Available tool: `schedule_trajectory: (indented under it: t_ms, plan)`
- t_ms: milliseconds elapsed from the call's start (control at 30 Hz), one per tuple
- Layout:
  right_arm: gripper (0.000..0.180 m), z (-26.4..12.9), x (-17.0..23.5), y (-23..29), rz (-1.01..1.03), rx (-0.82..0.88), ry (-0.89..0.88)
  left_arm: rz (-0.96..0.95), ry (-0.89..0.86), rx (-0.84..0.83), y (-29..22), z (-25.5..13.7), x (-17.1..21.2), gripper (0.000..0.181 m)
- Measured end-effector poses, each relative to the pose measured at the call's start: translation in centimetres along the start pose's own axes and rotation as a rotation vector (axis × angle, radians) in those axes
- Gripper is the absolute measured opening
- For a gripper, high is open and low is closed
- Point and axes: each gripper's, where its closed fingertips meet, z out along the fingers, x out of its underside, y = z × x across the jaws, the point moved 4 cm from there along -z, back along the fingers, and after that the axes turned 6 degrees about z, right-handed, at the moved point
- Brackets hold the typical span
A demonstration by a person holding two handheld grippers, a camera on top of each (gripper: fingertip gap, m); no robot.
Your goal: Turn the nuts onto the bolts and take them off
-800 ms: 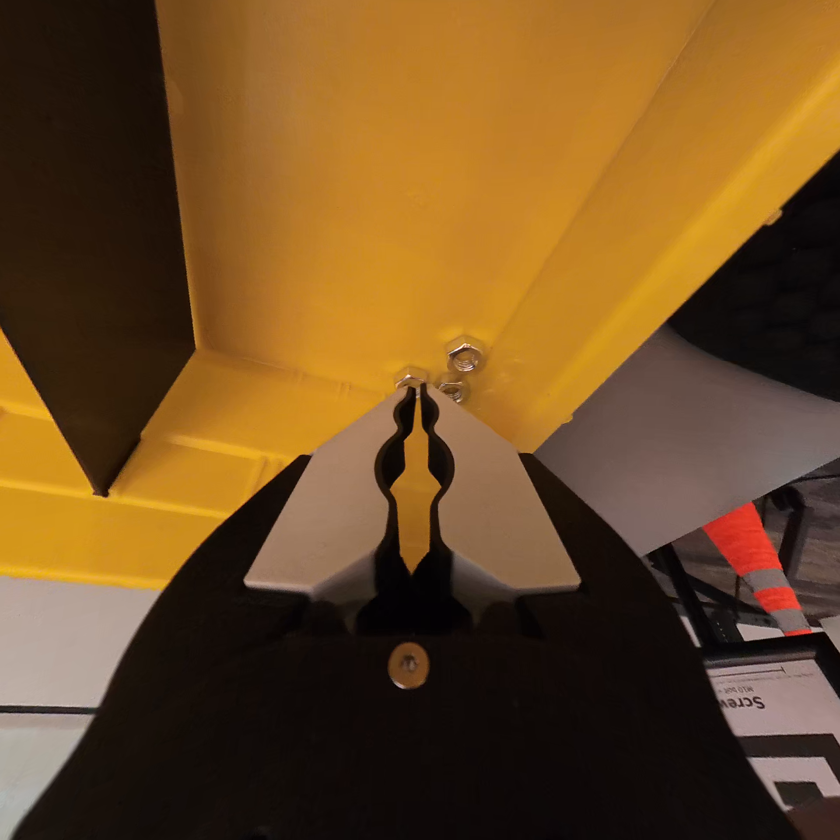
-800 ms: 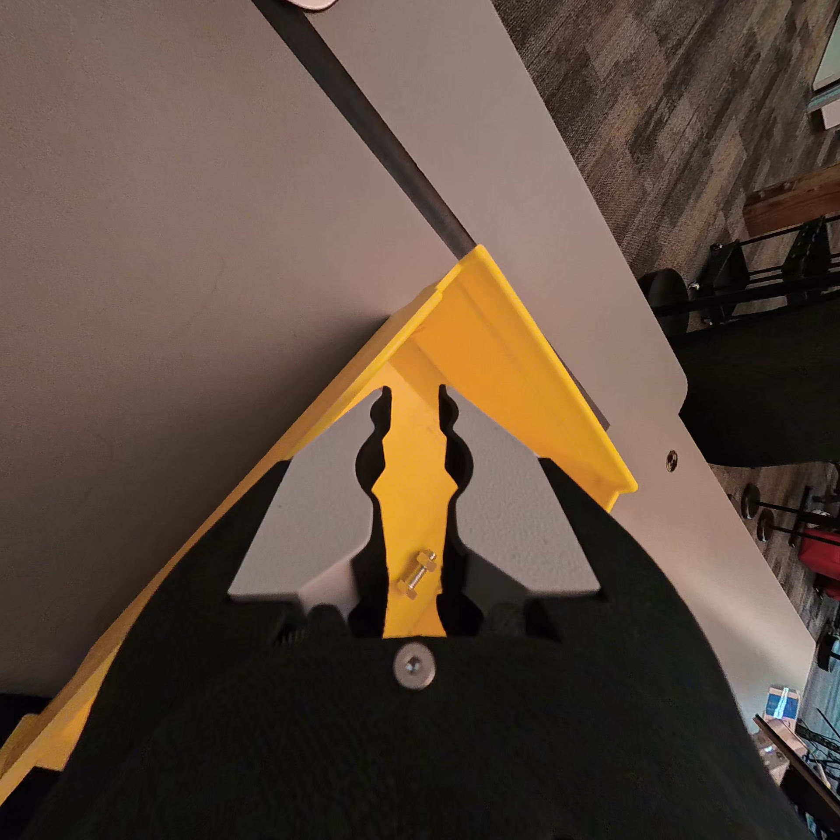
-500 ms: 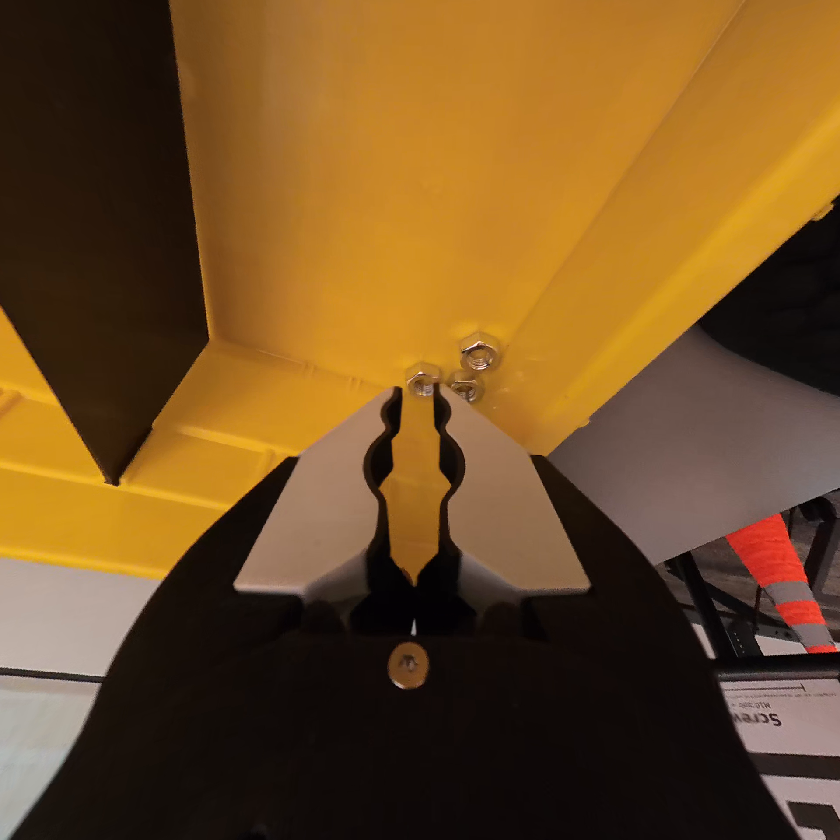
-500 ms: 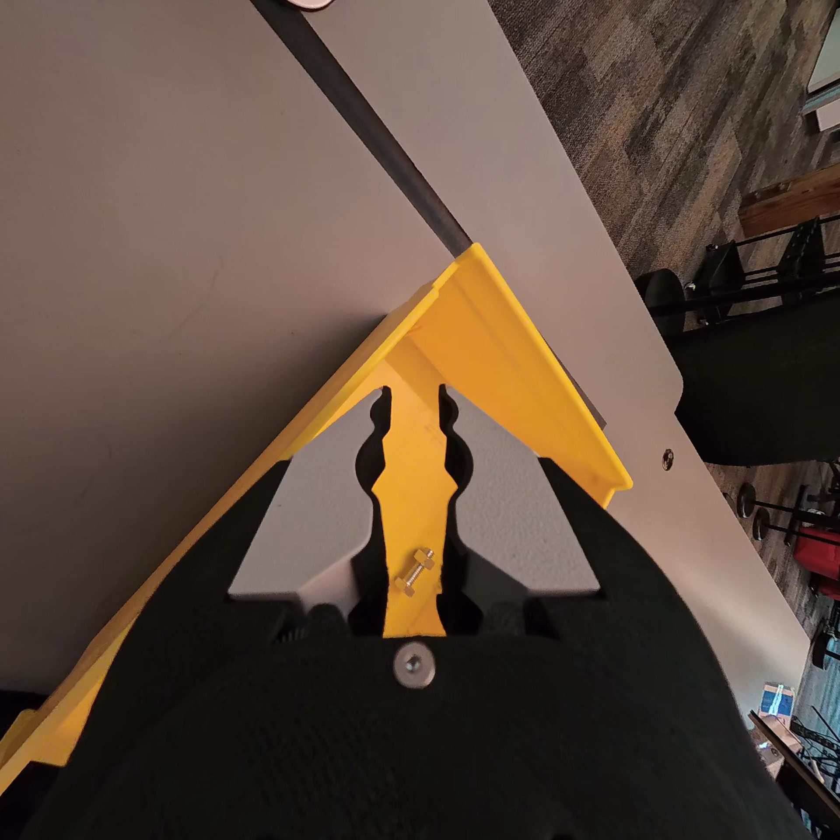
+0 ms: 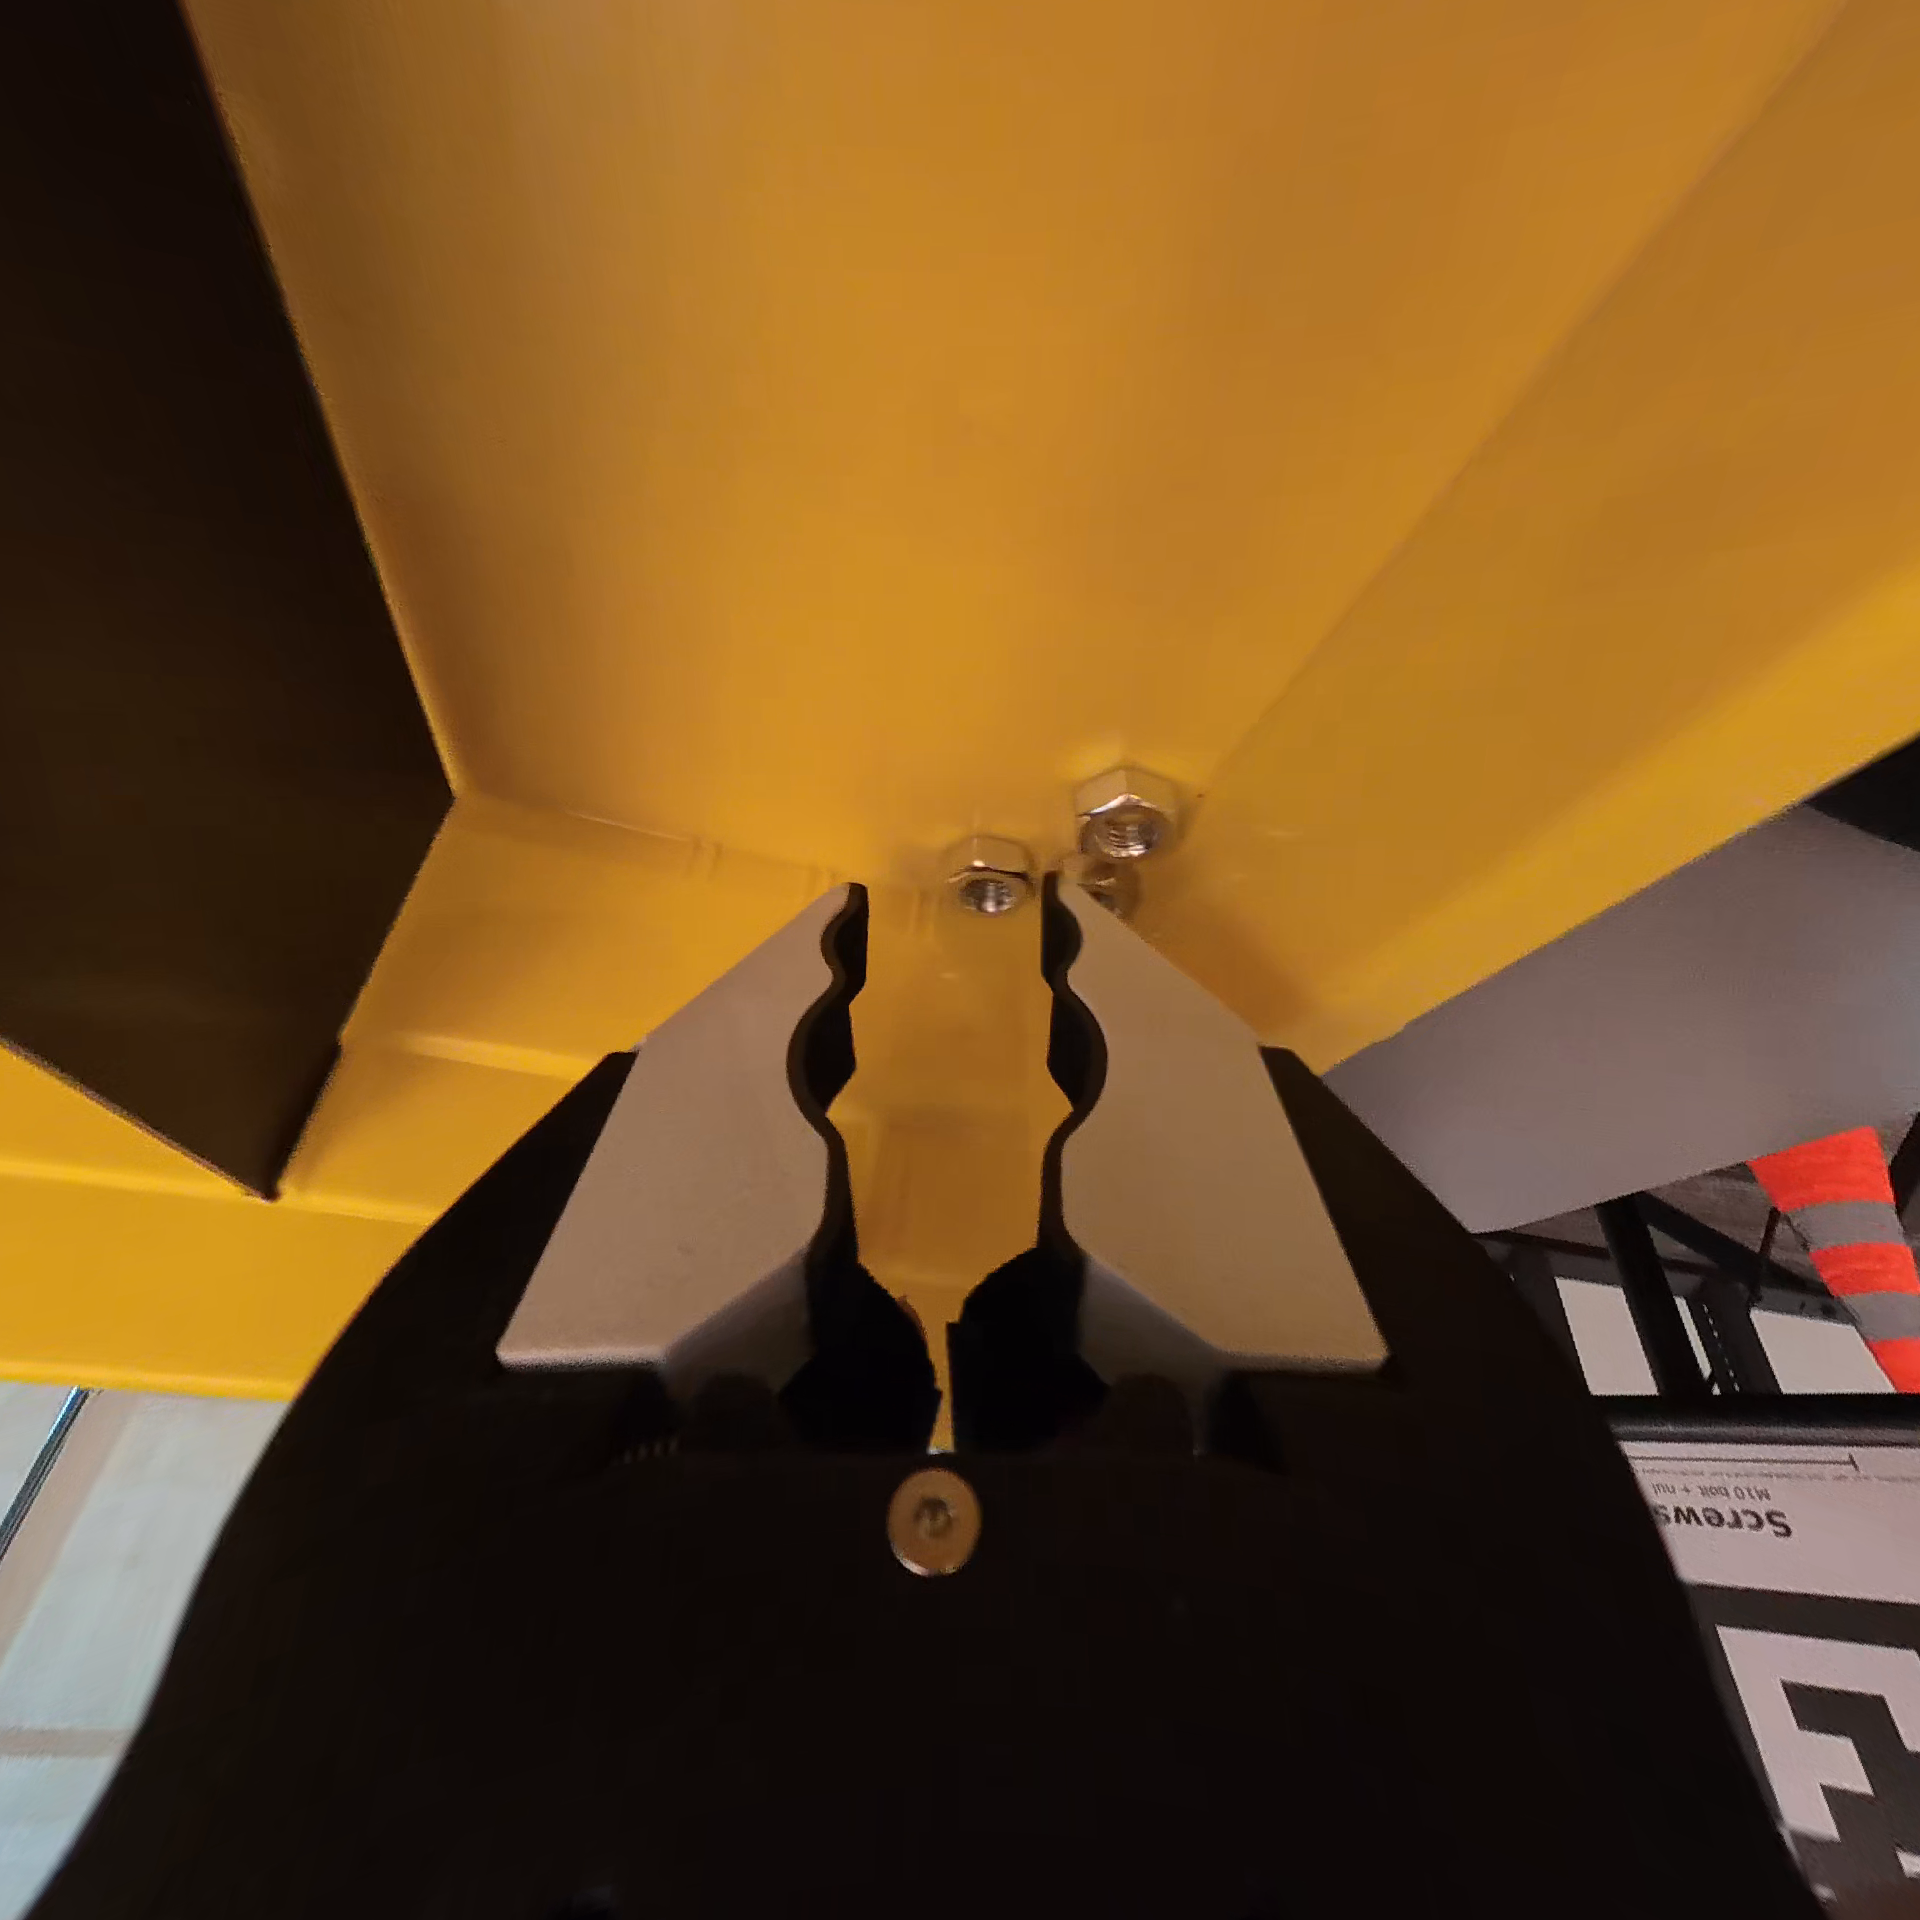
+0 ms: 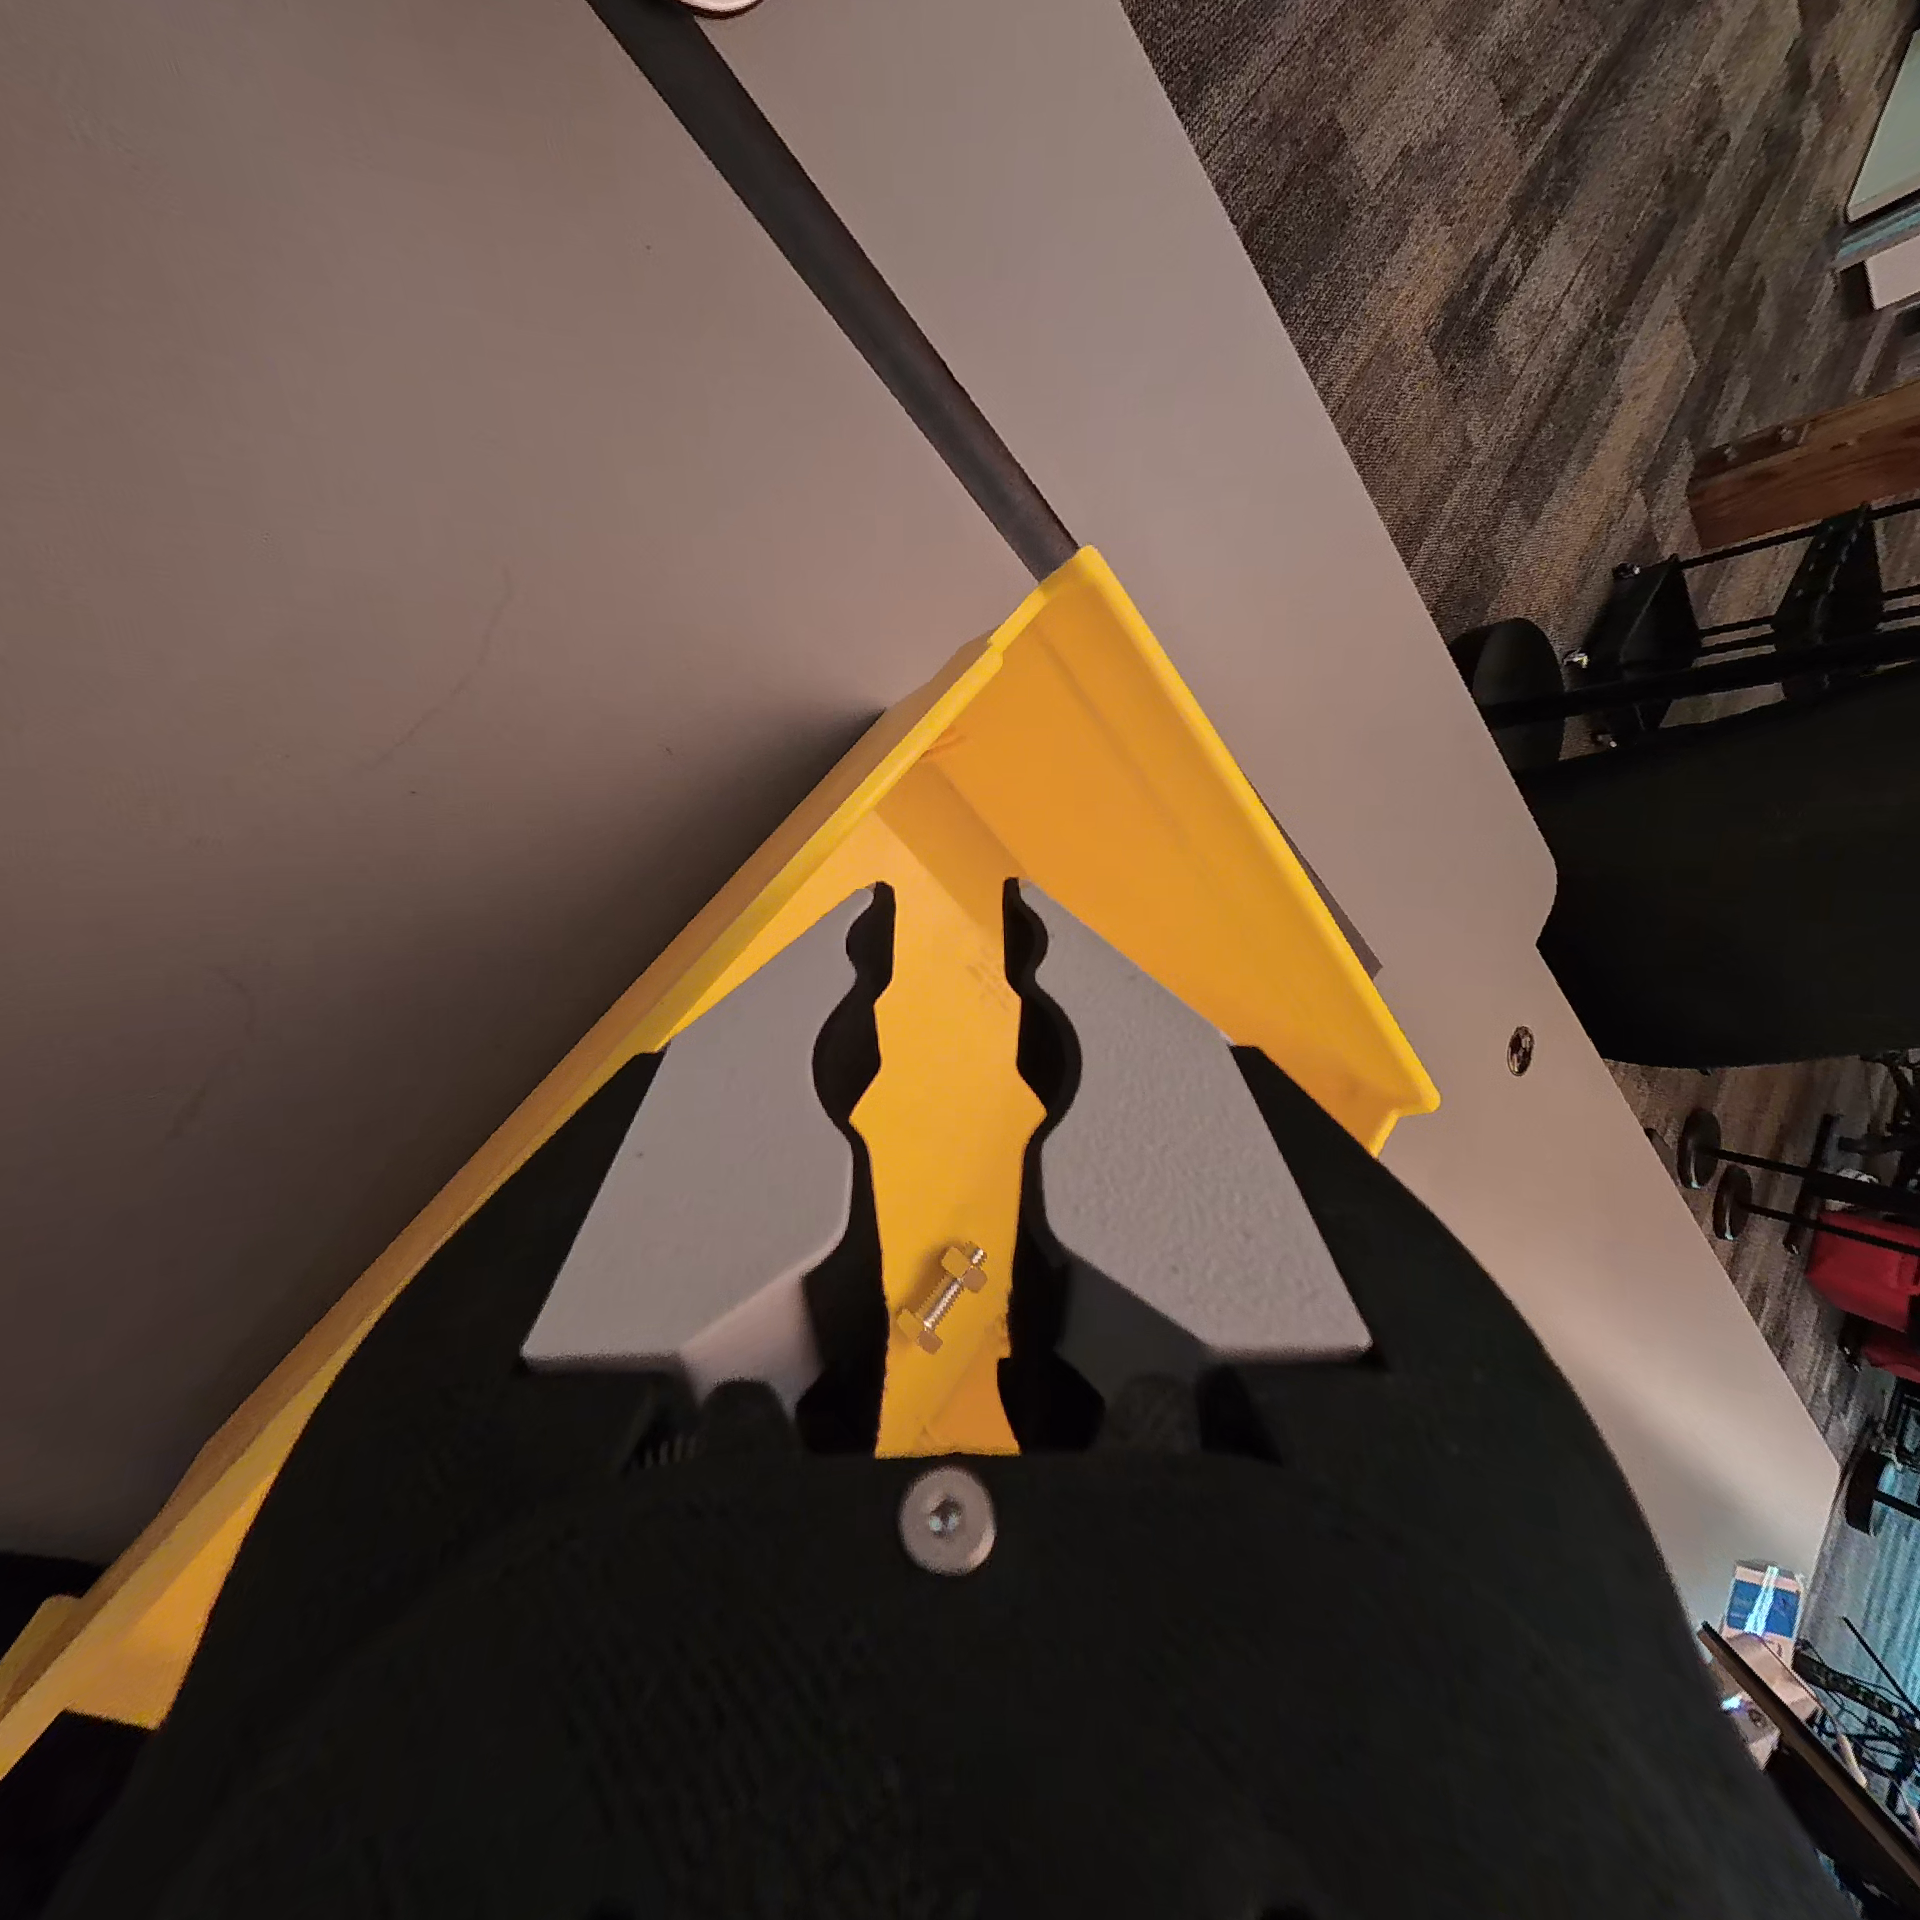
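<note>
The left tool (image 5: 951, 899) stands parted by about a nut's breadth and holds nothing. At the centre of the left wrist frame, a small steel nut (image 5: 989, 878) lies just beyond its tips, nearer the right-hand finger, with its threaded bore toward the camera. A second nut (image 5: 1127, 816) sits just above and to the right of it, hard against the corner where the floor of the yellow bin (image 5: 935, 416) meets its wall. A third piece (image 5: 1107, 883) is half hidden behind the right fingertip; I cannot tell whether it is a nut.

The right tool (image 6: 948, 904) is also parted and empty, hanging over another part of the bin. Low in the right wrist frame, seen through the gap between its fingers, a short bolt with a nut on it (image 6: 943, 1299) lies slantwise on the yellow floor, well back from the tips. The grey table (image 6: 416, 416) fills the upper left of that frame.

These parts look light, rigid and smooth: hard metal on hard plastic, so I expect them to skid or spin away under a glancing touch. The nearest nut is best pinched across two opposite flats, not corner to corner. Being crowded by its neighbours and the bin wall, it leaves little room for the right-hand finger. The bolt is best held by its head or shank clear of the thread.
</note>
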Motion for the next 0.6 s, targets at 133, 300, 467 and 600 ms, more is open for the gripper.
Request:
schedule_trajectory:
  t_ms: [133, 300, 467, 600]
  plan:
    - [0.02, 0.0, 0.0, 0.2, -0.014, -0.006, 0.005, -0.029, 0.003, 0.012, 0.2, 0.5, -0.1, 0.022]
    - [0.02, -0.1, 0.1, 0.3, -0.025, -0.008, 0.009, -0.04, 0.022, 0.038, 0.0, 0.8, -0.1, 0.022]
    - [0.02, -0.2, 0.0, 0.4, -0.029, -0.01, 0.006, -0.039, 0.058, 0.03, 0.0, 0.7, 0.0, 0.015]
    - [0.02, -0.2, 0.1, 0.5, -0.034, -0.014, 0.01, -0.05, -0.041, 0.031, 0.1, -0.3, -1.1, 0.015]
